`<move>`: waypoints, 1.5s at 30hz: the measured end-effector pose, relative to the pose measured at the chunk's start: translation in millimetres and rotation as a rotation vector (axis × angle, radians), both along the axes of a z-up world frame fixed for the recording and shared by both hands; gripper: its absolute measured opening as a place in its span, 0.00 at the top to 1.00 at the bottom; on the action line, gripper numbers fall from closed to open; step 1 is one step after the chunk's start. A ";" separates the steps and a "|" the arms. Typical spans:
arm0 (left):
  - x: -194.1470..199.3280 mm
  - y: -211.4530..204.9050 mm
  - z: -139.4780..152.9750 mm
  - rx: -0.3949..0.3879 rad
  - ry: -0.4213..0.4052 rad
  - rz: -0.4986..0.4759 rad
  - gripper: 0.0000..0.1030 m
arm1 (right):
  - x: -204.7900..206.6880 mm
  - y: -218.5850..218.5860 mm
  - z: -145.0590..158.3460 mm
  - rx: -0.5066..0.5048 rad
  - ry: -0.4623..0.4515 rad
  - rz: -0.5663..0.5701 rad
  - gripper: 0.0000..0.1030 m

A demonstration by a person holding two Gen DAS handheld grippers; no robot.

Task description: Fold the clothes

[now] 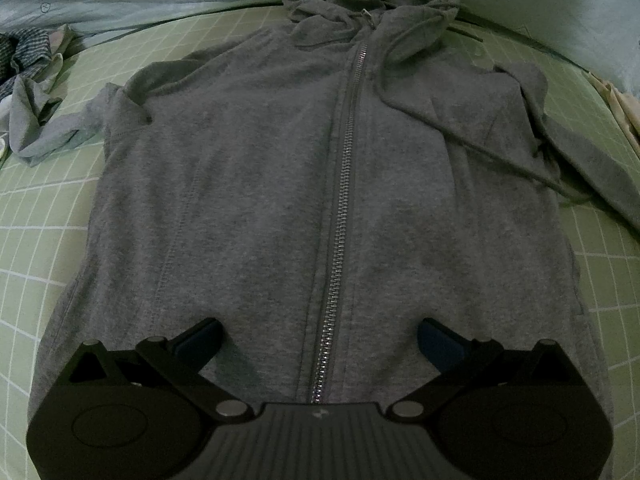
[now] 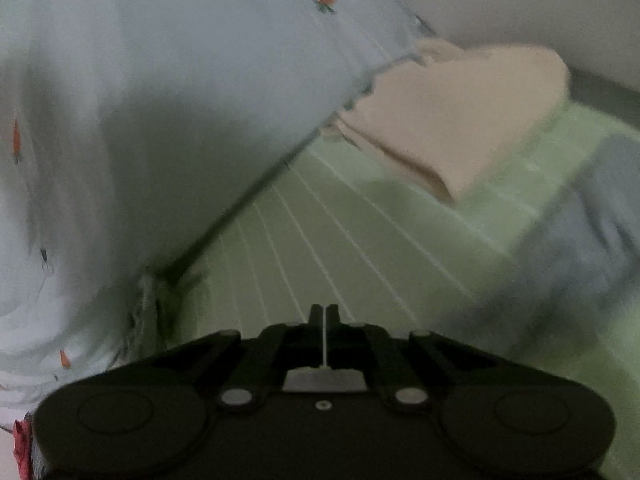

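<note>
Grey hoodie (image 1: 320, 184) flat, zipped, on green grid bed sheet (image 1: 600, 280); bare sheet beside both hoodie edges. Left hand-held gripper (image 1: 319, 334) wide open over hem, empty. Right hand-held gripper (image 2: 324, 312) fully closed, empty, over sheet beside folded beige cloth (image 2: 460, 120).

Blurred, perhaps grey garment (image 2: 568, 248), edge-cropped

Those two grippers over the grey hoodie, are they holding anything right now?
Nothing is held. The left gripper stands open above the hoodie near its hem; the right gripper is shut and empty.
</note>
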State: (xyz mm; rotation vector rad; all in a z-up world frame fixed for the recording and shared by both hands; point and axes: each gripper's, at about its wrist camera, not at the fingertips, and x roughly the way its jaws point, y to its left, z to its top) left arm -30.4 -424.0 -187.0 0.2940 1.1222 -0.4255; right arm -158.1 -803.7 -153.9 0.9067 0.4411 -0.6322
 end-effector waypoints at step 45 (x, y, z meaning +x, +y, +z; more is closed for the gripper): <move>1.9 -2.0 4.6 -0.010 -0.020 0.023 0.00 | 27.9 -33.6 -8.5 0.124 -0.024 -0.093 0.93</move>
